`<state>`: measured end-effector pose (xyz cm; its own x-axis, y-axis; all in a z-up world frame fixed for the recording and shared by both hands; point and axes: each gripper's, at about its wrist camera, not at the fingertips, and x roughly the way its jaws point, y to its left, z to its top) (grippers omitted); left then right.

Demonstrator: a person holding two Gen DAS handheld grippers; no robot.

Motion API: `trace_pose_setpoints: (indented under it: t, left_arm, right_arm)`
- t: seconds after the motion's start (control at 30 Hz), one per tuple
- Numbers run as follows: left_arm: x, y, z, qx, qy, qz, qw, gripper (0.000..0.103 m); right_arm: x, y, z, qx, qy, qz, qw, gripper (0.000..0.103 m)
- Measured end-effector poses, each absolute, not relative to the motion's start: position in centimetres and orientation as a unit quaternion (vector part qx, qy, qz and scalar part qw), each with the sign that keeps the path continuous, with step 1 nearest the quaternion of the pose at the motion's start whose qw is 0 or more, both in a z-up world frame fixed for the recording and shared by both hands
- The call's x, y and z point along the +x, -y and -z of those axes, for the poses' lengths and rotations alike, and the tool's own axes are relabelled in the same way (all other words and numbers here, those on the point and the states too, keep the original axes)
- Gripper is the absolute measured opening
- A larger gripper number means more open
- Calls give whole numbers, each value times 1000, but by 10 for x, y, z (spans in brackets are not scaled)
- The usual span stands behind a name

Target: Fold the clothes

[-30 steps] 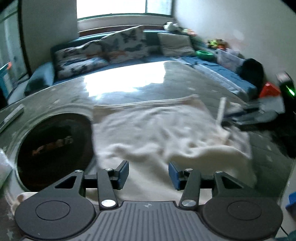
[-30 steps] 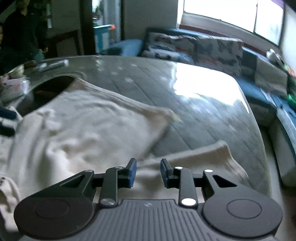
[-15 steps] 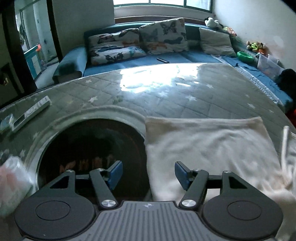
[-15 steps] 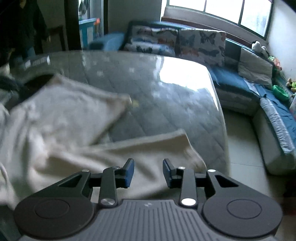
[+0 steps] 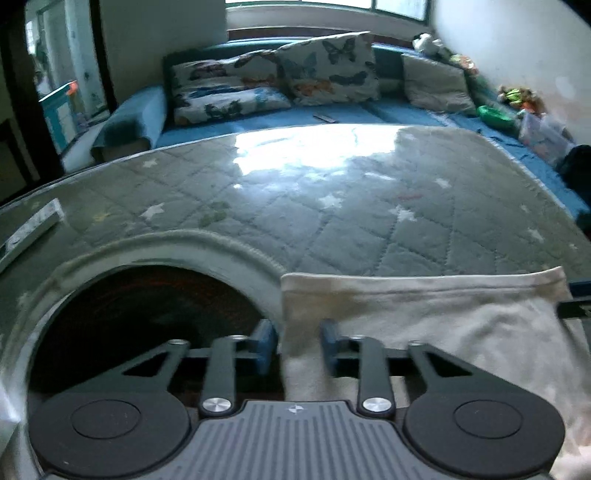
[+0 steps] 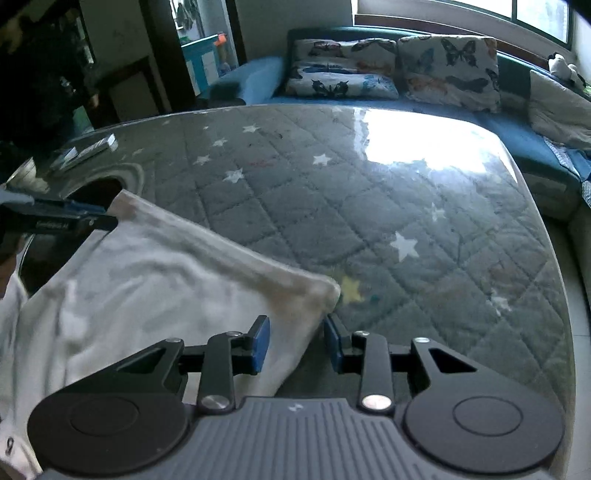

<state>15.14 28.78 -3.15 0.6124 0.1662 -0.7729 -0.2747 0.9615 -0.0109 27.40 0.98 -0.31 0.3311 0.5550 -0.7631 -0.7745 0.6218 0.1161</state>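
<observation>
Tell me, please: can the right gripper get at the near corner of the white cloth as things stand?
Probably yes. The right gripper is open, and the corner of the white cloth already lies between its fingers, just ahead of the blue pads. Nothing sits on that corner or blocks it on the table.

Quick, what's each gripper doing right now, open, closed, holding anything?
Left gripper: open, straddling the left edge of the cream garment, not clamped.
Right gripper: open, the garment's right corner between its jaws, not clamped.

We're getting window (image 5: 325, 2) daylight glaring off the table (image 5: 314, 162); edges are bending, corners darkening, cloth (image 6: 147, 288) blurring.
</observation>
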Motion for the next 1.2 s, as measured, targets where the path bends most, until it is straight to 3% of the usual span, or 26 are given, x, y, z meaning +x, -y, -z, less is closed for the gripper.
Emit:
trace_pose_setpoints:
  t: [0.07,0.17,0.47,0.53,0.67,0.9,1.2]
  left_arm:
    - [153,-286,30,-54,-421,-127,896,8]
    - [153,-289,23,-44,-407,-145,901,6]
    - [162,-333,17,-63,-397,-212,891,6]
    - [163,-340,24,-68,-411,-220,882,9]
    - [148,-336,20,-66,-406,-233,881,15]
    - [102,-272,-7,-33,-392,-137,909,15]
    - [32,-179,18,-24,-433,-16,901,15]
  right_arm:
    - [280,-19,3,-136,-400,-412,808,8]
    - [289,-32,4,-136,-393,-409,812,4]
    - [318,-82,17,-148,-381,-404,818,7]
    - [321,-92,24,-164,-381,-397,819,14]
    - [301,-86,9,-191,-355,-416,815,14]
    - [213,-67,-11,-230,-338,-528,744,16]
    - [124,-58,13,-285,-328,-565,701,16]
